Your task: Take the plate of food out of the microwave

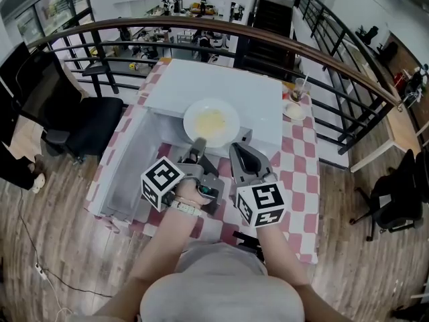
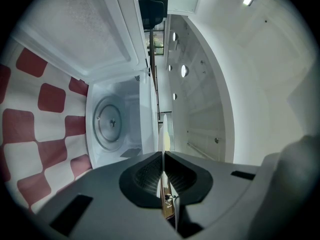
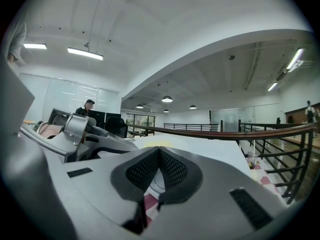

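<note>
We see the plate outside the microwave, held in the air just in front of the microwave's upper front edge, with the yellow food in its middle. Inside the microwave the turntable is bare, and the door stands open at the microwave's left.

We judge the plate to be stiff, smooth and breakable, rather light, and the food loose enough to slide if the plate tips. The rim is the only place to take hold of it, so it must be kept flat.

The left gripper is clenched on the plate's rim at the side away from the microwave; in its own view the thin white edge runs between the closed pads. This gripper points level toward the microwave and is rolled onto its side.

The right gripper lies level just beside it. Its jaws are together with nothing between them, and the plate is just ahead of its tips.
</note>
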`<state>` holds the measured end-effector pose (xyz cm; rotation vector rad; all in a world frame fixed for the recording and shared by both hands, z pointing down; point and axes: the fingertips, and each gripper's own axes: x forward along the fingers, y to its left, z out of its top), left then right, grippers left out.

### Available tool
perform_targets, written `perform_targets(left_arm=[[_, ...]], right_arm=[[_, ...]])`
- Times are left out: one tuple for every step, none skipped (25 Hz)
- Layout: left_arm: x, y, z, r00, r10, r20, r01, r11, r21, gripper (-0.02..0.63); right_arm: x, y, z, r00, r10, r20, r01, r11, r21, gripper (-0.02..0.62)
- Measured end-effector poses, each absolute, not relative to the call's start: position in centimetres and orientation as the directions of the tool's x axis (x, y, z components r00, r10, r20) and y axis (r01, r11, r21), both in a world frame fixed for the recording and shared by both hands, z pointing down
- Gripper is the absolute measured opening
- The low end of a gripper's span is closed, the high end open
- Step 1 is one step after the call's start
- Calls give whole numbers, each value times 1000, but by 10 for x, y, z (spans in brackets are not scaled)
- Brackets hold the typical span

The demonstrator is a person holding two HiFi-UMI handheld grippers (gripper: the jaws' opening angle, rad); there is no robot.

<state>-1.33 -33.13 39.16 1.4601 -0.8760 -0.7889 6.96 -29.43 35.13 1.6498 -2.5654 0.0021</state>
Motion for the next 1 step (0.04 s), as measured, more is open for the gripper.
perform_targets(left_arm=[[-13,-332,392,486,-874,20,-72,-17,997,15]], right_arm=[[70,-295,351,-412,-908,77,-908,416,48,25]])
